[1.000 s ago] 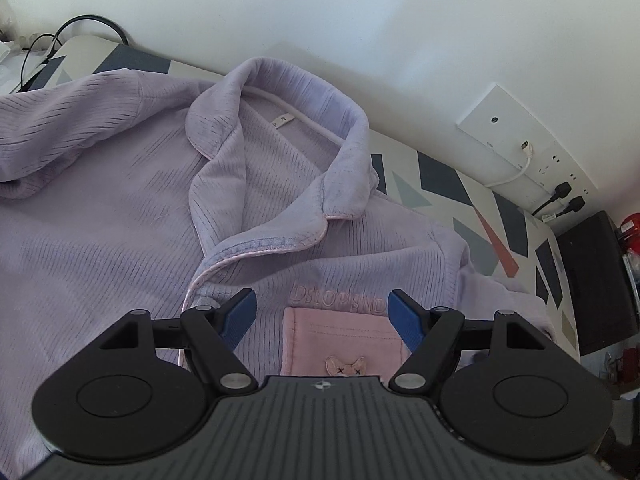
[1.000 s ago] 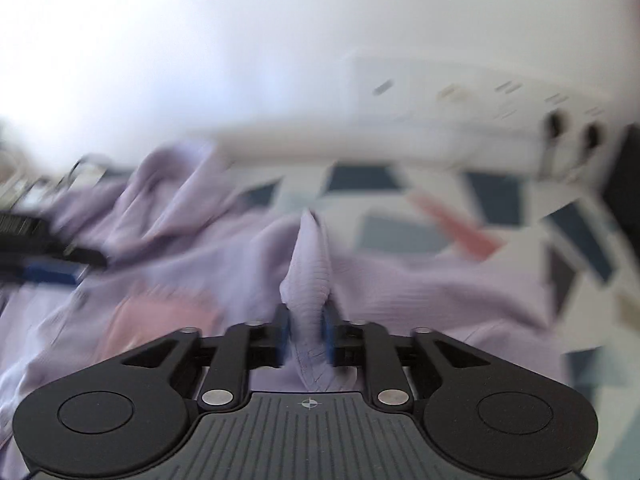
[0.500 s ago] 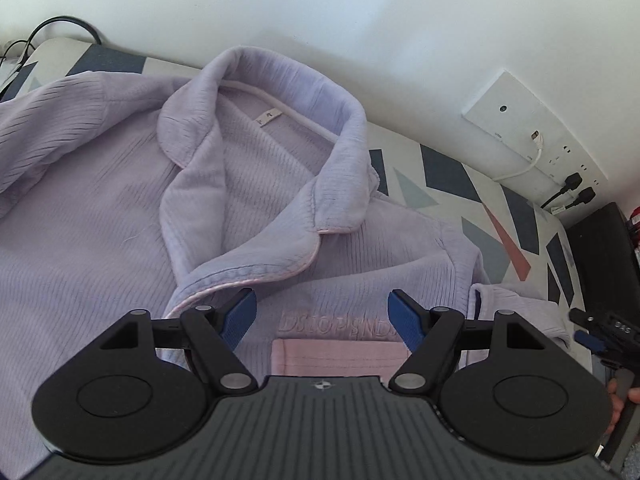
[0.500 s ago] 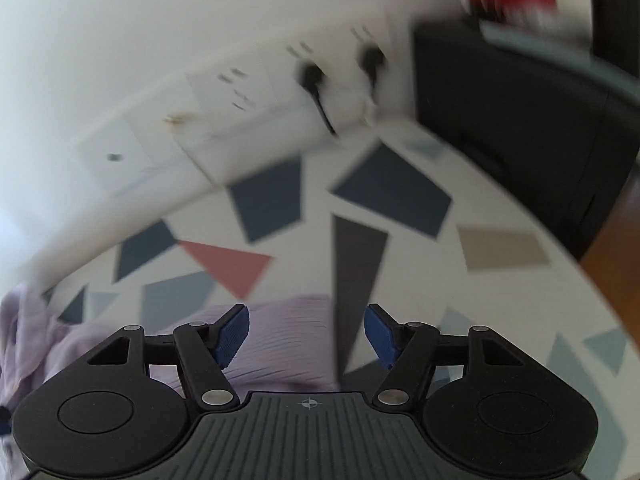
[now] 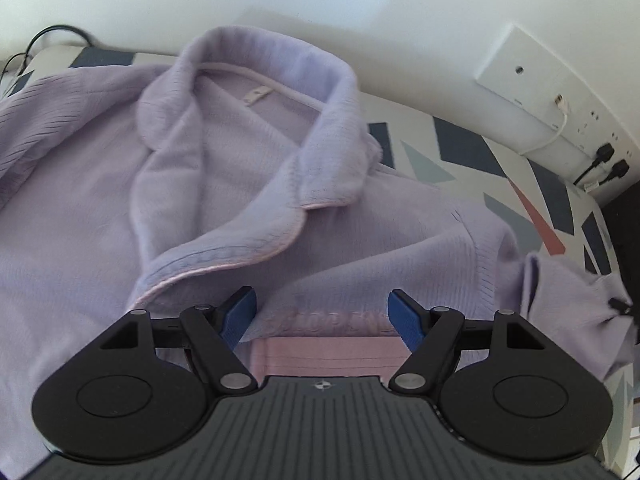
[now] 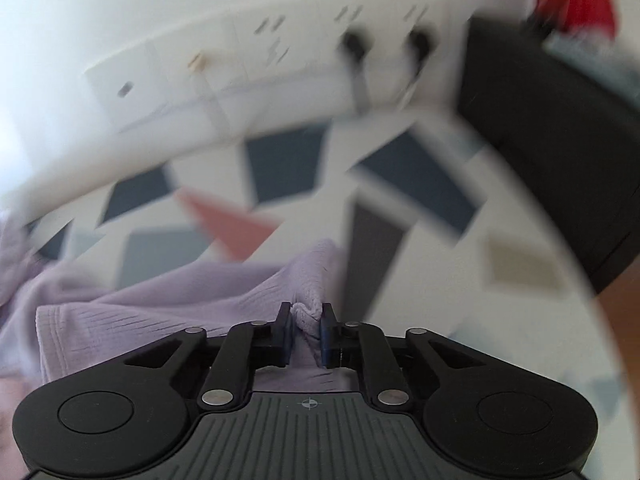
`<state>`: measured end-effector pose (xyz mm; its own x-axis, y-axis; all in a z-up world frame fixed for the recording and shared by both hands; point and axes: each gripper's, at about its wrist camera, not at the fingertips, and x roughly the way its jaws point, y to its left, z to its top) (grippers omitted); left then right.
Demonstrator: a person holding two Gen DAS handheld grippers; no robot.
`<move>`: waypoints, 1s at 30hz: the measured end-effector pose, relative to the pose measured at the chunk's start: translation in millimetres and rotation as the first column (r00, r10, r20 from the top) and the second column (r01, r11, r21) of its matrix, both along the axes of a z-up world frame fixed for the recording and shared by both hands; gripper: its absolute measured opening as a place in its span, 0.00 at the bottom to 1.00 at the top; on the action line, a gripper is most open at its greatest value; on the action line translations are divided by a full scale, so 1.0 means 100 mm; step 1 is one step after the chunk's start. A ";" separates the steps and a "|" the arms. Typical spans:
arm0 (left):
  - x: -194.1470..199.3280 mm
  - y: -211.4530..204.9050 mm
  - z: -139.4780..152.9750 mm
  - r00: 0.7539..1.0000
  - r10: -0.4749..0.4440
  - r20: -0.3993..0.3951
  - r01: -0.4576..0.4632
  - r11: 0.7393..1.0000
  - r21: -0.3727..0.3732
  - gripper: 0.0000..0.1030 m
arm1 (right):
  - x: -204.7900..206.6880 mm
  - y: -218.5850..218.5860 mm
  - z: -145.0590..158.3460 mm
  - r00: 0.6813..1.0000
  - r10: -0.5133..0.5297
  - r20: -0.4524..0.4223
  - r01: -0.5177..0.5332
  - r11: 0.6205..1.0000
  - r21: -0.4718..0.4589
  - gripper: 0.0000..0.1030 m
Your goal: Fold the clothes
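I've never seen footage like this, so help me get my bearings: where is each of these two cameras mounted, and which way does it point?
Left wrist view: sits on the left gripper, looking forward over its open jaws at the lilac pyjama top.
Right wrist view: sits on the right gripper, jaws shut on the top's sleeve, facing the wall sockets.
Both views share the top, the patterned table and the sockets.

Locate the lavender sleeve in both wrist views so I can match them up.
Left wrist: the lavender sleeve lies bunched at the right edge, beside the robe's shoulder.
Right wrist: its ribbed cuff end sits bottom centre, pinched in the right gripper.
Shared landmark: the white wall socket panel with two black plugs.
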<state>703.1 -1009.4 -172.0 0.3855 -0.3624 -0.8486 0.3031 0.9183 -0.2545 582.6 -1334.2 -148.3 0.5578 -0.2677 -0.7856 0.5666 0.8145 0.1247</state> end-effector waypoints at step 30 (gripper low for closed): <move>1.06 -1.37 0.18 0.947 -0.299 -0.120 0.294 0.954 -0.058 0.56 | -0.41 -0.50 0.23 0.999 0.022 0.030 -0.014 0.973 -0.232 0.32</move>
<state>809.6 -1146.0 -154.2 0.1465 -0.4775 -0.8663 0.5233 0.7806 -0.3418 541.8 -1384.0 -124.9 0.5881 -0.4300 -0.6850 0.5505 0.8333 -0.0505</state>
